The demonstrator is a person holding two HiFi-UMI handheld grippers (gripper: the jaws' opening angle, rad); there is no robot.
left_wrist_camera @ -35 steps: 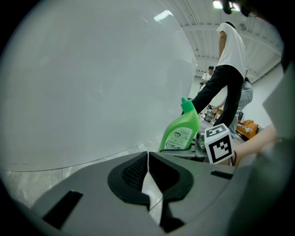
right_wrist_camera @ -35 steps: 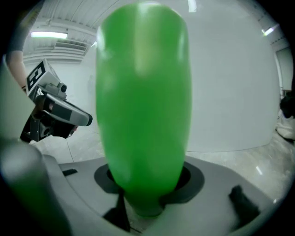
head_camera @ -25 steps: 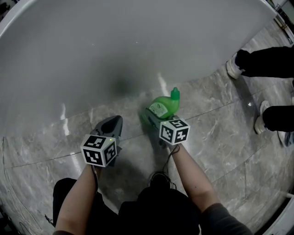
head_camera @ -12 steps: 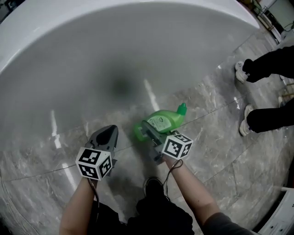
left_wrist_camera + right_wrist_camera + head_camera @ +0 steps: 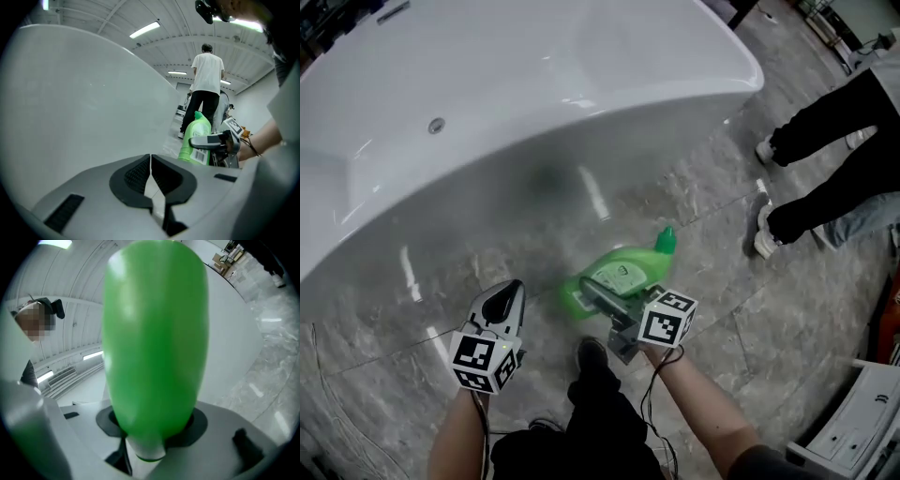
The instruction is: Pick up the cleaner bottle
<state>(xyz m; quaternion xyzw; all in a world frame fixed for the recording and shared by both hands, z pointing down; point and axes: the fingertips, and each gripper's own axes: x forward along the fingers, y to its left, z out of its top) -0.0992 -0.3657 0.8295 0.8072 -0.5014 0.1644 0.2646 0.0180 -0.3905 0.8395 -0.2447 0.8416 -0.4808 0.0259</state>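
Cleaner bottle [image 5: 623, 272] bright green plastic, rounded body narrowing to a green cap [image 5: 665, 241]; white label [image 5: 617, 275] with print on the upward face, barcode label [image 5: 200, 157] on another side; cap on; held off the grey stone floor [image 5: 741, 319], clamped across its lower body between the jaws of the right gripper [image 5: 592, 292]; head view: cap end points up-right, away from the person; left gripper view: it stands cap up [image 5: 197, 133]; right gripper view: green body [image 5: 154, 343] fills the frame
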